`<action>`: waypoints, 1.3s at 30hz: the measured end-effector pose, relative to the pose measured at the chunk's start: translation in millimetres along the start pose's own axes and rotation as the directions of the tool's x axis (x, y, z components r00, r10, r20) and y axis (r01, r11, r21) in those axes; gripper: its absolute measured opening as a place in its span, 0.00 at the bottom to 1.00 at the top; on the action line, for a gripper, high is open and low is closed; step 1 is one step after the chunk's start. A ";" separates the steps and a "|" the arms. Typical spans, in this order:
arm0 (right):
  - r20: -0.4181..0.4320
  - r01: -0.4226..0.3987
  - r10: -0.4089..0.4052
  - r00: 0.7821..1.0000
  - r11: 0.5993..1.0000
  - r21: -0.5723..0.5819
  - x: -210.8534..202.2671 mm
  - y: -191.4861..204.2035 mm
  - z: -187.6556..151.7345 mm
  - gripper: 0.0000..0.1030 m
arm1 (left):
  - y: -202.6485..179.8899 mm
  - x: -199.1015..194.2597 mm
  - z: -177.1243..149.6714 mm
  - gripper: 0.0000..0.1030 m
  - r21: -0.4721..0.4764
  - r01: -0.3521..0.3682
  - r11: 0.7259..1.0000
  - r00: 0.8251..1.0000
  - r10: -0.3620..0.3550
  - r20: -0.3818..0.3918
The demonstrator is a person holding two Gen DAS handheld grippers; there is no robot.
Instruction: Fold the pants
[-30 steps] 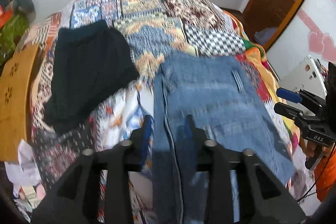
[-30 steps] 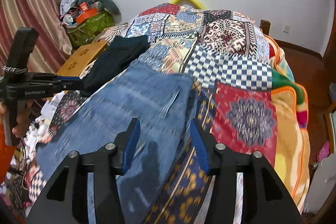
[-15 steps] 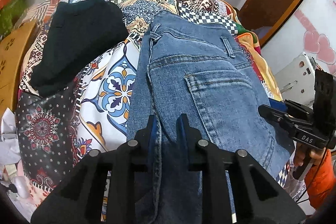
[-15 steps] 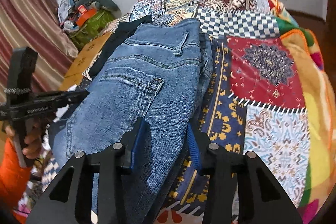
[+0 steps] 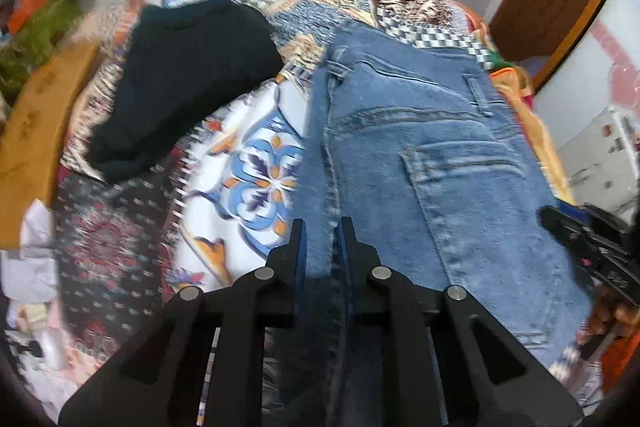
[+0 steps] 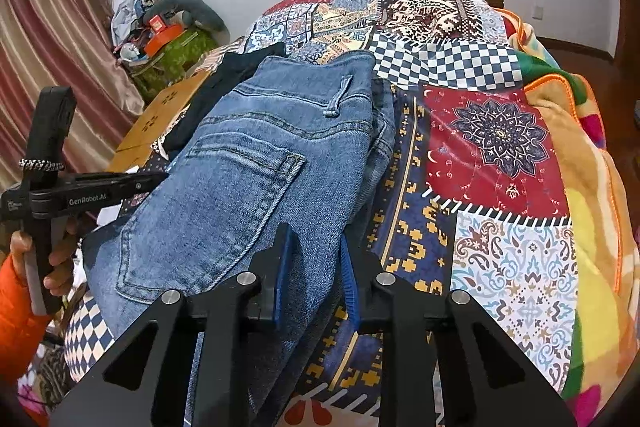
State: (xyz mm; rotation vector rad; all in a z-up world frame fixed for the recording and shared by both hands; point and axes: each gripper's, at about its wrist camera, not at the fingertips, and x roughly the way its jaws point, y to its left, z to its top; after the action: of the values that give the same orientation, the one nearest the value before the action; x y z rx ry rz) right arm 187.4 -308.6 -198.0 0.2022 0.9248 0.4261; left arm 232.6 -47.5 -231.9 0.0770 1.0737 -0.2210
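On patchwork quilt (image 6: pixel 496 131): both tongs (image 5: pixel 320 231) (image 6: pixel 314 247), jaws just narrowed, now clench jeans (image 6: pixel 248 171) edges.

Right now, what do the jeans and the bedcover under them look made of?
Jeans: denim, it seems; faded blue twill look, doubled seam stitching, patch pocket, belt loop. Matte.
Bedcover: probably a thin printed cotton-like sheet; flat patchwork pattern, soft wrinkles, little sheen. Exact fibre cannot be told.

Soft, even indoor light; left wrist view smeared by motion blur, right wrist view sharp; fisheye bends edges, corners dark.
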 end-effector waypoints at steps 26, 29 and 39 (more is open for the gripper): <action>-0.022 0.007 -0.006 1.000 0.998 0.061 6.6 -14.4 29.3 0.76 | -5.3 -1.2 54.3 0.87 0.076 0.096 0.992 0.995 -0.099 0.032; -0.075 -0.007 0.011 0.997 0.998 0.063 23.4 -20.2 25.5 0.78 | -7.8 19.3 56.8 0.87 0.096 0.090 0.991 0.996 -0.089 -0.017; -0.115 -0.158 0.175 0.978 0.977 0.142 43.9 -37.5 31.1 0.85 | 4.4 54.6 67.9 0.98 0.010 0.225 0.974 0.969 -0.223 -0.108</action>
State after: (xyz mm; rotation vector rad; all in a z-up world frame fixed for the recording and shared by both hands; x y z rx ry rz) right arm 245.6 -322.6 -224.7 0.3791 1.0662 0.5384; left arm 317.1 -62.5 -247.7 -0.0134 1.1865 -0.4370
